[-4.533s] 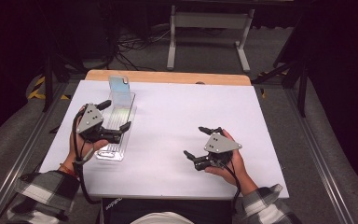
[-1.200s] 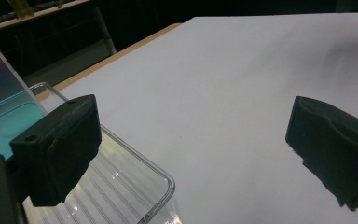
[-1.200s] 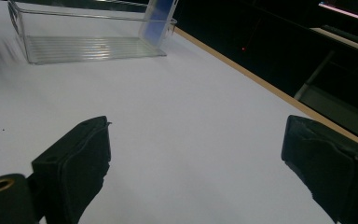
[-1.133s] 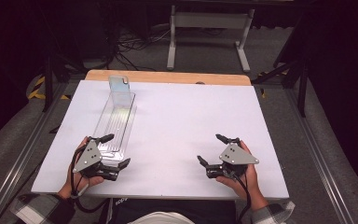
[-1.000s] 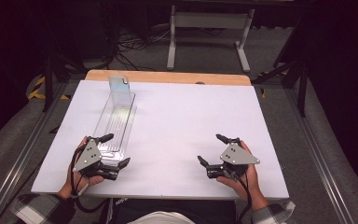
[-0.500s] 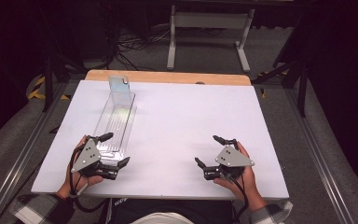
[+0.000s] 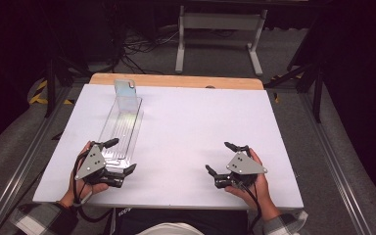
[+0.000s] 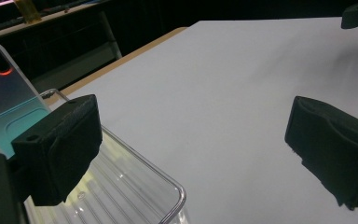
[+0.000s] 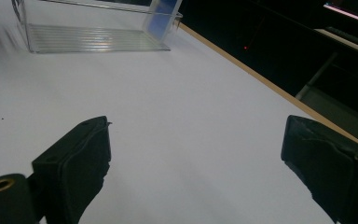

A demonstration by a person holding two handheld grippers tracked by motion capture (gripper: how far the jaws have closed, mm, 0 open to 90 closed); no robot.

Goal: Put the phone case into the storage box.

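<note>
item: clear plastic tray (image 7: 120, 128), long and narrow, ribbed floor, low walls, rounded corners. location: left half of the white table (image 7: 191, 132), lengthwise from near edge toward far edge. a flat iridescent card (image 7: 125, 89) stands upright at its far end.

left gripper (image 7: 118, 157): jaws spread wide, holding nothing, one jaw over the tray's near end, the other out over bare table; the near corner of the tray (image 8: 135, 186) sits between them in the left gripper view.

right gripper (image 7: 220, 159): jaws wide apart, empty, resting low on the table's right side, well apart from the tray (image 9: 93, 32).

handling, judged: light, stiff but thin-walled; likely slippery and apt to skid on the smooth top; could crack or flex if squeezed hard. best hold: pinch one side wall or the near rim, gently; keep level so the card does not topple.
</note>
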